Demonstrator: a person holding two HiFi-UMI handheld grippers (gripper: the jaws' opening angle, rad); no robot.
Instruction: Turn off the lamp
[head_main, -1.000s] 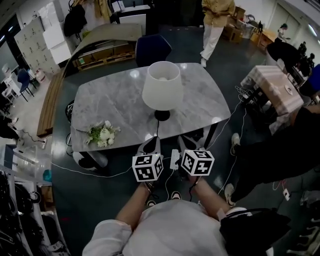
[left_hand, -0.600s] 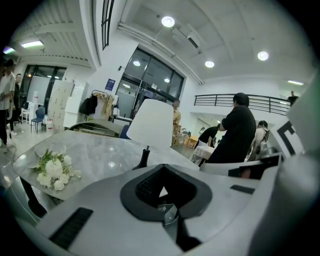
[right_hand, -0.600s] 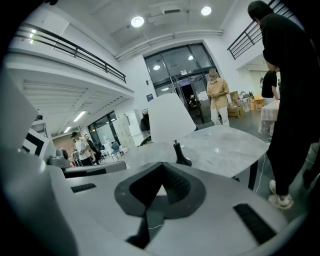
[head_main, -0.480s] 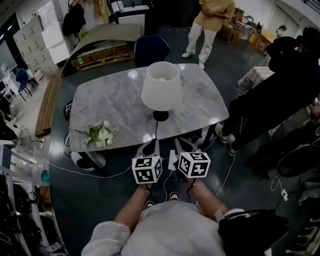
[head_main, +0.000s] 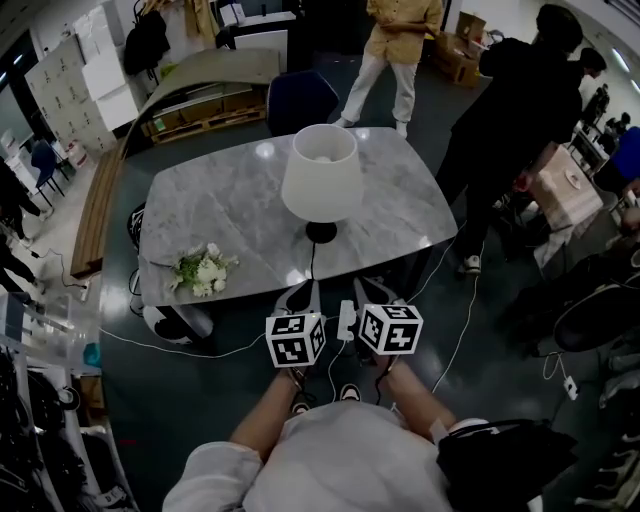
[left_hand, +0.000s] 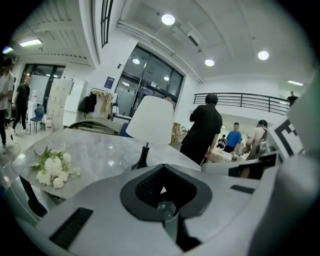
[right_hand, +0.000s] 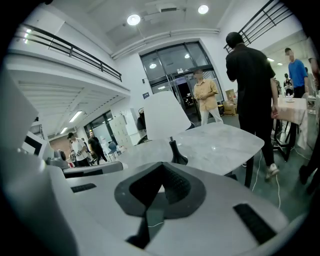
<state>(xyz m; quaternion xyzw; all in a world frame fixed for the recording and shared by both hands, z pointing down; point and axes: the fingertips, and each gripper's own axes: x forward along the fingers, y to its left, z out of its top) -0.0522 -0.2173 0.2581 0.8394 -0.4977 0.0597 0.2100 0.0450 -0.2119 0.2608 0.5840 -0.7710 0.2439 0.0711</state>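
Large open hall, dark floor, high ceiling with round lights, glazed entrance at the far side.

Item 1: grey marble table (head_main: 230, 200), at the centre of the head view.

Item 2: lamp (head_main: 322, 172), white conical shade on a slim black stem and a round black base. It stands upright on the table, toward the near edge and slightly right of centre. A dark cord (head_main: 313, 262) runs from the base toward the near edge. Whether the bulb is lit cannot be told.

Item 3: bunch of white flowers (head_main: 203, 268) with green leaves, lying on the table's near left corner, well apart from the lamp.

Item 4: left gripper (head_main: 303, 290), held just short of the table's near edge and pointing toward the lamp. Jaws fully together, nothing between them.

Item 5: right gripper (head_main: 375, 287), just beside the left one, likewise pointing at the lamp. Jaws closed, empty. Neither gripper touches the lamp.

Item 6: small white oblong piece (head_main: 347, 318) between the two marker cubes; its nature cannot be told.

Item 7: blue chair (head_main: 303, 100), behind the table's far edge.

Item 8: person in a tan top (head_main: 392, 45), standing beyond the table.

Item 9: person in black (head_main: 510, 120), standing near the table's right end.
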